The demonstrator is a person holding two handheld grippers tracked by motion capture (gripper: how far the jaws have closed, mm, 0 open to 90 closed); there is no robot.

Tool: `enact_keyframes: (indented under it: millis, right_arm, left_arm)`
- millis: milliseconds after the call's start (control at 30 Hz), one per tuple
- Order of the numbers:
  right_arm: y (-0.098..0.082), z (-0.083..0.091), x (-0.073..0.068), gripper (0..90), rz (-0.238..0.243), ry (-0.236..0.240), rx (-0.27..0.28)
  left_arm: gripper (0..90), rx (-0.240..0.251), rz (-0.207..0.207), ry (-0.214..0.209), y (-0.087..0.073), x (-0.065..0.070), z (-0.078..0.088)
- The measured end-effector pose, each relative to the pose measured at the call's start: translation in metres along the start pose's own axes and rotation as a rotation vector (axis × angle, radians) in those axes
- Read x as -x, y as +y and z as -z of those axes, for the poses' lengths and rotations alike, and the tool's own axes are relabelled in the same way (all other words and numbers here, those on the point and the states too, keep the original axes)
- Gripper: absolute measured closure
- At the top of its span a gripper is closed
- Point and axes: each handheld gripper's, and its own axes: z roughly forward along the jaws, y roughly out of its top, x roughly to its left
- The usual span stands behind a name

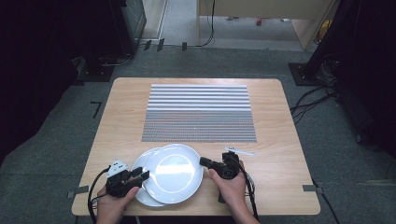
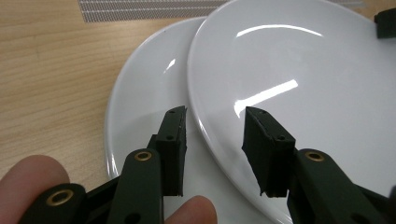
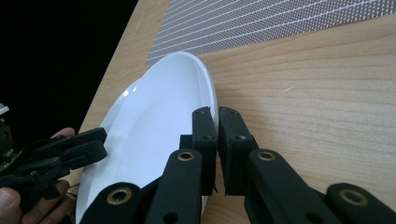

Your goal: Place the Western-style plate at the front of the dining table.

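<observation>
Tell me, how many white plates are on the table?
2. The top plate lies tilted over the lower plate, near the table's front edge. The right gripper pinches the top plate's rim; the left gripper straddles its opposite edge. More could hide underneath.

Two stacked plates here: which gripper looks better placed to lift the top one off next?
Right, probably. The right gripper is already shut on the top plate at its rim, while the left gripper has open jaws straddling the opposite rim above the bottom plate.
</observation>
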Motion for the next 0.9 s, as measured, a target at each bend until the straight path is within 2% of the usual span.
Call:
enact_keyframes:
  millis: [267,367,567,633,733,767,800,833,867,900]
  right_arm:
    - [0.002,0.012,-0.004,77.1,0.027,-0.007,0.006]
    - [-0.002,0.015,-0.006,77.0,0.048,-0.025,-0.018]
    - [-0.012,0.007,-0.007,79.0,0.032,-0.02,-0.083]
    - [-0.014,0.005,-0.008,80.5,0.028,-0.016,-0.088]
    - [-0.015,0.004,-0.005,82.3,-0.016,0.006,-0.079]
    - [-0.015,0.004,-0.005,82.3,-0.016,0.006,-0.079]
    - [-0.016,0.004,0.0,84.1,-0.078,0.04,-0.07]
    - [-0.016,0.004,0.001,85.2,-0.106,0.059,-0.06]
    - [-0.017,0.004,0.002,86.1,-0.12,0.078,-0.048]
    - [-0.017,0.004,0.001,86.5,-0.124,0.074,-0.038]
  left_arm:
    - [62.4,-0.012,-0.017,0.0,-0.001,0.001,-0.002]
    - [62.6,-0.012,-0.015,-0.002,-0.001,0.001,-0.002]
    - [62.6,-0.012,-0.016,-0.002,-0.001,0.001,-0.002]
    - [62.5,-0.011,-0.015,0.0,-0.001,0.001,-0.001]
    - [62.6,-0.01,-0.009,-0.003,-0.001,0.0,-0.001]
    - [62.5,-0.01,-0.009,-0.003,-0.001,0.0,-0.001]
    - [62.5,-0.009,-0.008,-0.002,-0.001,0.0,-0.001]
    - [62.3,-0.01,-0.009,-0.001,-0.001,0.0,-0.001]
    - [61.9,-0.006,0.0,-0.014,0.0,-0.001,-0.001]
    - [61.3,-0.009,0.004,-0.021,0.0,-0.001,-0.001]
